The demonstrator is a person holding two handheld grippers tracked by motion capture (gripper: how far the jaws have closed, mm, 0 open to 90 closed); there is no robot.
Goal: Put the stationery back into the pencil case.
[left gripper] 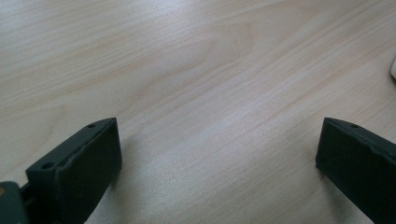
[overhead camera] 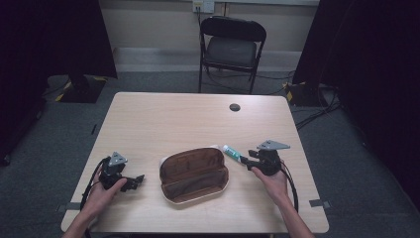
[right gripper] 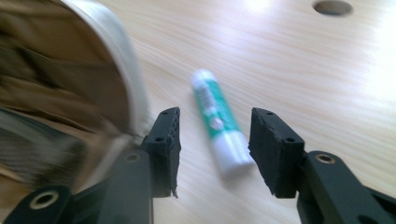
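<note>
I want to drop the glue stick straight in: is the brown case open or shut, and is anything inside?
Open. The brown case lies spread on the table, lining facing up. Nothing visible inside from above.

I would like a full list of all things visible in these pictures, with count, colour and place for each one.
pencil case: 1, brown inside with cream rim, lying open at the near middle of the table
glue stick: 1, green and white, lying on the table just right of the pencil case, its white end between the right gripper's fingers, not pressed
table: 1, light wood, centre of the room
cable hole: 1, dark, far part of the table
folding chair: 1, black, behind the table
left gripper: 1, black, near left, open over bare wood
right gripper: 1, black, near right, open
</note>
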